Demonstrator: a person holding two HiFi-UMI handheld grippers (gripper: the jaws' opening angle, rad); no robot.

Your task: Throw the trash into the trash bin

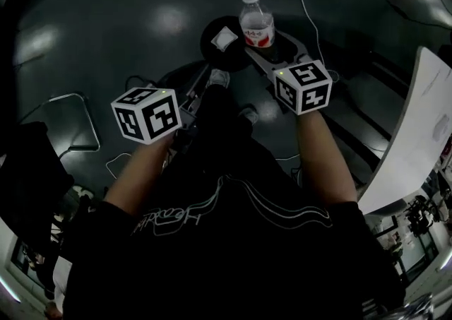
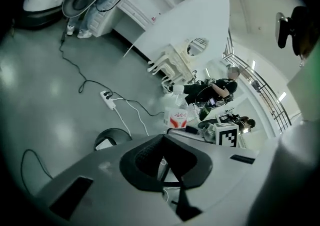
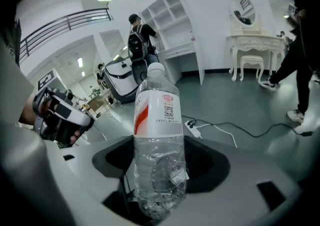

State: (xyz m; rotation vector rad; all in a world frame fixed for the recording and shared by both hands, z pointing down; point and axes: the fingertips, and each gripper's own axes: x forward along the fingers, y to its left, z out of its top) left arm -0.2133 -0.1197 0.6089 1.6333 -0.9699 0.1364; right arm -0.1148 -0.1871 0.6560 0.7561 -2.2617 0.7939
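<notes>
Item 1: plastic bottle (image 3: 160, 135), red label, capped. Clamped upright in the right gripper (image 3: 160, 185) and held near the rim of the bin, likely for dropping.
Item 2: trash bin (image 1: 209, 34), black, round, on the floor. 1 white scrap (image 1: 224, 39) lies inside.
Item 3: left gripper (image 2: 167, 170), jaws together, holding nothing. It hangs aside, apparently not needed.

Right gripper (image 3: 159, 182): jaws clamped on upright clear plastic water bottle with red-and-white label (image 3: 156, 120) | grey floor (image 3: 240, 103) behind: white power strip (image 3: 193, 129), trailing cable
</notes>
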